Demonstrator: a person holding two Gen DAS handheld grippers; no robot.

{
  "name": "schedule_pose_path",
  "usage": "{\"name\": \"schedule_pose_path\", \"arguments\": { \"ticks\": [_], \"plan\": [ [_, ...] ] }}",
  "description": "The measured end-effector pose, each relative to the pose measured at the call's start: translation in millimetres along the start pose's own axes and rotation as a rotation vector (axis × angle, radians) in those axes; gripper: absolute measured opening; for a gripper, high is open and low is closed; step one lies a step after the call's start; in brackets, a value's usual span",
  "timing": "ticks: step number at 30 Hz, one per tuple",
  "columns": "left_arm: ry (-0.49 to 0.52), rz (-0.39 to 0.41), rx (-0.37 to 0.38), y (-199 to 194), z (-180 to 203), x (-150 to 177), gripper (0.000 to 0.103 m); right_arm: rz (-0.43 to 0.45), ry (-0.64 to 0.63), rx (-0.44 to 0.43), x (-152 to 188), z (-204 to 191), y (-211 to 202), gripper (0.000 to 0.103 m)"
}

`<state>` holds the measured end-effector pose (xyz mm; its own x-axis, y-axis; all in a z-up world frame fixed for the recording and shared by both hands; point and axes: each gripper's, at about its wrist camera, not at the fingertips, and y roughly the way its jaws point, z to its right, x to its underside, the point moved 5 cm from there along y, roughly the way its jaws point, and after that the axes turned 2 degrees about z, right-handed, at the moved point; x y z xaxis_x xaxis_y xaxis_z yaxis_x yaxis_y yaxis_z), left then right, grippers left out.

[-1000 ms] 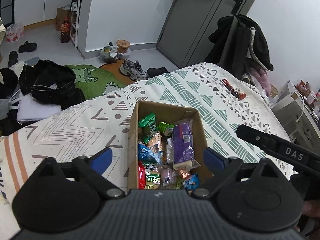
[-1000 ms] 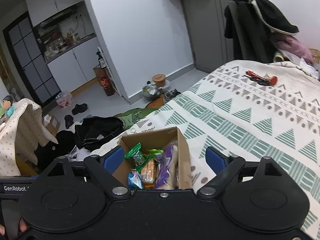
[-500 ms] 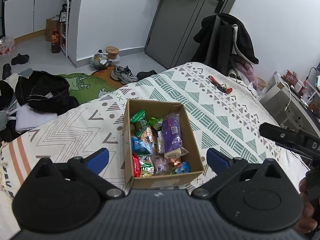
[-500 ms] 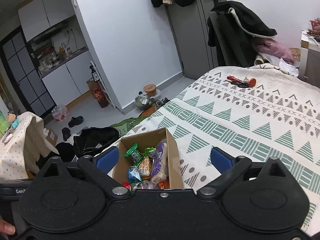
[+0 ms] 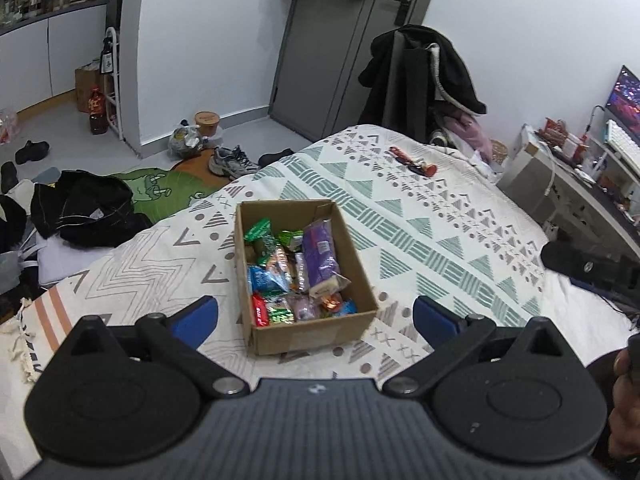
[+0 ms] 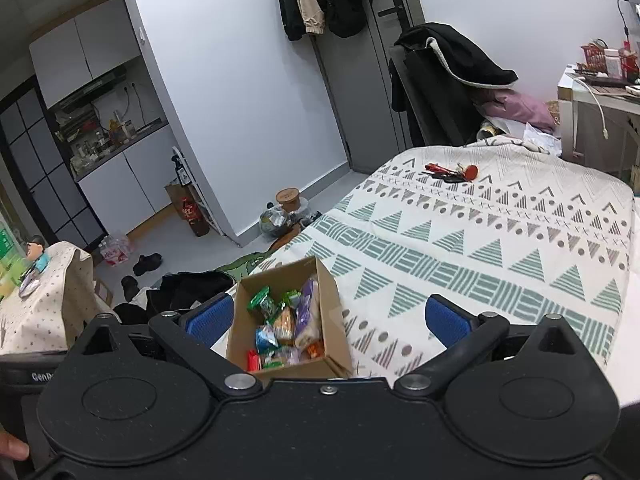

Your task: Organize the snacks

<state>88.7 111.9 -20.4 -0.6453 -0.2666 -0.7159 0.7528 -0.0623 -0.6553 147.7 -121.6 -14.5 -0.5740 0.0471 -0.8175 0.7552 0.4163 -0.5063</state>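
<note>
left gripper (image 5: 315, 322) hangs over the bed (image 5: 440, 240), jaws spread wide, nothing between the blue pads (image 5: 196, 318). the cardboard box (image 5: 316, 334) sits on the patterned bedspread straight ahead of it and a little below, its near wall lying between the two fingertips in view but not touched. box is open on top and packed with snacks (image 5: 292, 276): a purple pack (image 5: 320, 258) along its right side, green wrappers (image 5: 258, 230) at the far end, a blue pack (image 5: 264, 278) left of centre, a red one (image 5: 259, 314) at the near left corner.

right gripper (image 6: 328, 322) also empty, jaws opening, close to full spread. box (image 6: 240, 320) lies ahead of it, shifted toward its left pad (image 6: 210, 318), which overlaps the box's left wall in the picture; cannot tell if it touches. snacks (image 6: 286, 330) visible inside.

far ahead of both tools, keys (image 5: 414, 162) with a red tag lie on the bedspread, well apart from the box. right gripper's black body (image 5: 588, 268) shows at the right edge of the left view, a hand (image 5: 624, 408) on it below.
</note>
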Motion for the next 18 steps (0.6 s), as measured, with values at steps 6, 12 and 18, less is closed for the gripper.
{"name": "schedule_pose_path", "arguments": {
  "ticks": [6,12,18],
  "plan": [
    [0.016,0.023,0.006,-15,18,8,0.103,0.006,0.002,0.003,7,9,-16,0.103],
    [0.008,0.05,-0.005,-31,25,16,0.103,0.01,-0.015,-0.02,16,10,-29,0.103],
    [-0.012,0.054,-0.027,-40,28,26,0.103,0.015,-0.022,-0.037,25,16,-38,0.103]
  ]
}}
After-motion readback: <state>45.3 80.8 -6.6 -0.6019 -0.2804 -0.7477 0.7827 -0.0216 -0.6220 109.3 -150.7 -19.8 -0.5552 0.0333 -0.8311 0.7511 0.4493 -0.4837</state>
